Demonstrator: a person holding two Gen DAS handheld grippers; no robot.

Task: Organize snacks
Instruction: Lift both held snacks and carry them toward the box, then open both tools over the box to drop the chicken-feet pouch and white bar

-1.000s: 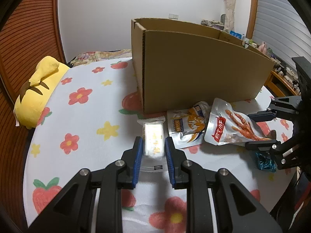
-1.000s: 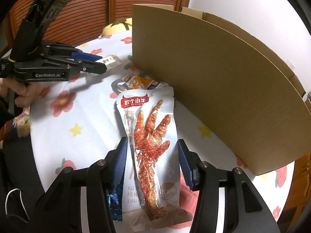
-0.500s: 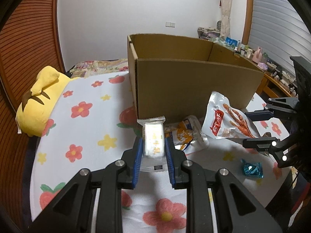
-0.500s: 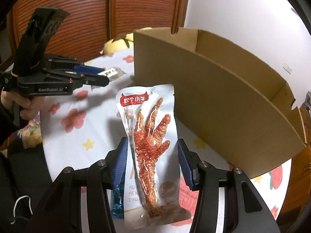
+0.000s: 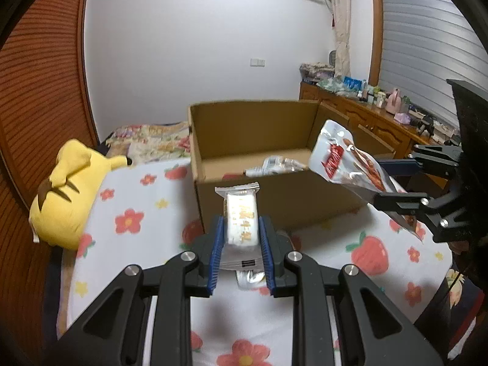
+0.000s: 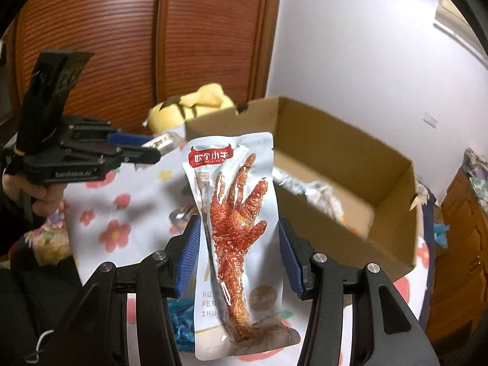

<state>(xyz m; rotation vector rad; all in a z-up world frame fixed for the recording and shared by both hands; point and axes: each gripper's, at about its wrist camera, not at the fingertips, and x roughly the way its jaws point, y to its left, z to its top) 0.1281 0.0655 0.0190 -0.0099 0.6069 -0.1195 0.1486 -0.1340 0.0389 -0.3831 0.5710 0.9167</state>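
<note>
Open cardboard box [image 5: 274, 201] mid-frame, crinkly silver packets [image 5: 274, 164] inside. Left gripper [image 5: 241, 244] clamped on small white wrapped cake [image 5: 242, 222]; right gripper [image 6: 238, 256] pinching glossy chicken-foot pouch [image 6: 235, 213], both near box.

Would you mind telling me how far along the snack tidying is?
Done: a few silvery packets already lie in the cardboard box. In hand: the left gripper holds a small white cake packet, the right gripper a chicken-foot pouch, both lifted off the table. Left: dropping these in, plus a blue wrapper on the tablecloth.
</note>
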